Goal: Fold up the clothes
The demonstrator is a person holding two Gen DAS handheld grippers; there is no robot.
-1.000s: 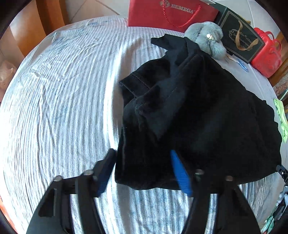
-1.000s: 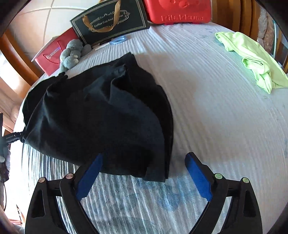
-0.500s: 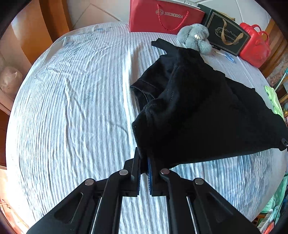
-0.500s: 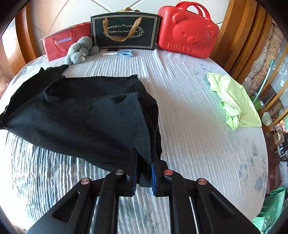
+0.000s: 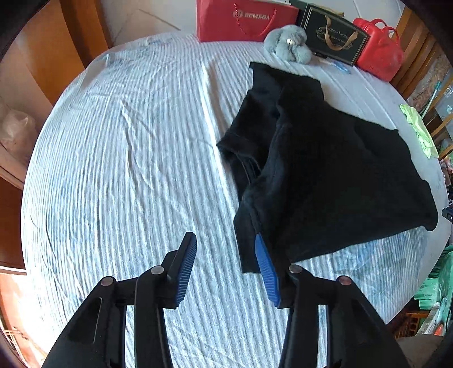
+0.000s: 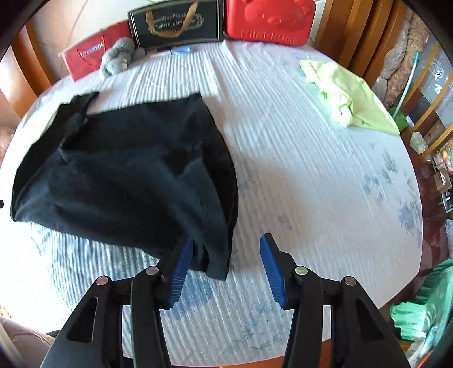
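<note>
left tool [image 5: 225,266] opening, right tool [image 6: 226,264] opening, nothing gripped | black garment [image 5: 325,169] mid-bed [image 5: 127,141], near corners by pads | risk: released corners slump, fold skews

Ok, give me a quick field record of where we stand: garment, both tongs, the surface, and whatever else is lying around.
garment: black garment, partly folded, lying on the bed
left tongs: jaws opening, garment's near corner beside the right pad, not pinched
right tongs: jaws opening, garment's near corner hangs by the left pad, not pinched
surface: striped white sheet
other cloth: green garment, crumpled, apart
far edge: red bag, grey plush toy, black gift bag, red case
</note>
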